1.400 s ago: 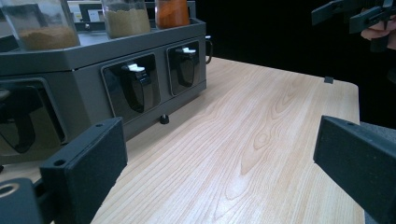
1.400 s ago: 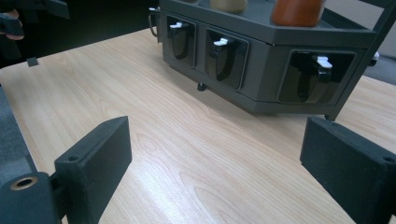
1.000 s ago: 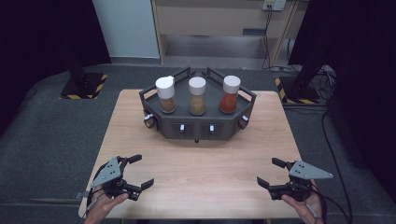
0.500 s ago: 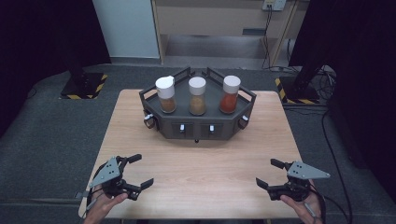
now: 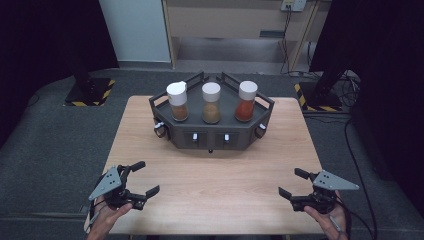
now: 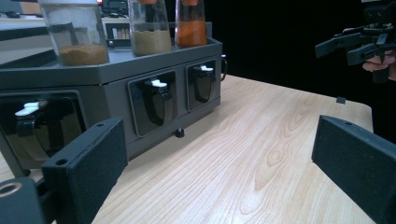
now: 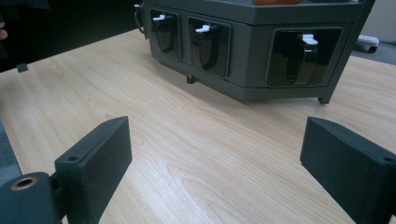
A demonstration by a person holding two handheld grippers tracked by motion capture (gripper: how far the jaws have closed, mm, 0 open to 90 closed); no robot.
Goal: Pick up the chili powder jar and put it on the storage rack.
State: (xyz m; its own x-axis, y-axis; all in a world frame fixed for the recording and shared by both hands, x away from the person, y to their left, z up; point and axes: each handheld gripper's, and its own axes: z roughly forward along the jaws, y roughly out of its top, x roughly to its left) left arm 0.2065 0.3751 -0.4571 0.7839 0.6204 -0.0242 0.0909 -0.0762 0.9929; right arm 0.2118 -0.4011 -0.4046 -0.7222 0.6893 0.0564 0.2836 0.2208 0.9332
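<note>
Likely rigid and slick, the 3 spice jars [image 5: 211, 102] stand on the grey rack [image 5: 212, 137] at 12 o'clock; grip their straight sides. Left gripper [image 5: 141, 178] and right gripper [image 5: 292, 182] gape, holding nothing.

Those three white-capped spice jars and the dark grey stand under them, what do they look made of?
The three white-capped spice jars look like clear glass or plastic: the brown and orange powders show through, with glints. Their caps look like matte white plastic. The dark grey stand looks like painted metal or hard plastic, smooth and matte, with glossy black insets.
</note>
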